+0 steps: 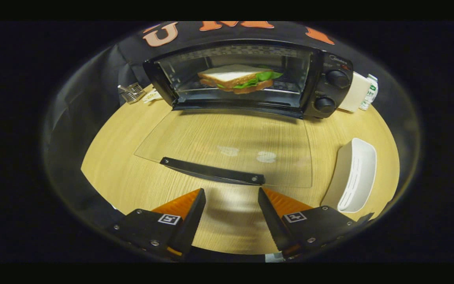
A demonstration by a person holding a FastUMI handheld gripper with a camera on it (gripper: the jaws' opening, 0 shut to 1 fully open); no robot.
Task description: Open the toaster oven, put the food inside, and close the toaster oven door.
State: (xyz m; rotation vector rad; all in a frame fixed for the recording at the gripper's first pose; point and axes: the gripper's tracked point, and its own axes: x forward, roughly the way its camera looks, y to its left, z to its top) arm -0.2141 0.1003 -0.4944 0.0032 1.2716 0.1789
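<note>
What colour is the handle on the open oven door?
Black, seen in the gripper view: the door handle lies just ahead of the open gripper.

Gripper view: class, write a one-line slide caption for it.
Sandwich inside the toaster oven, glass door folded down, open claw empty just short of its handle.

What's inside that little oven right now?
A sandwich with green leaves sits on the rack inside the toaster oven. Its glass door lies open, flat over the table. The sandwich hides the rack under it and the back wall behind. The tongs are open, empty.
</note>
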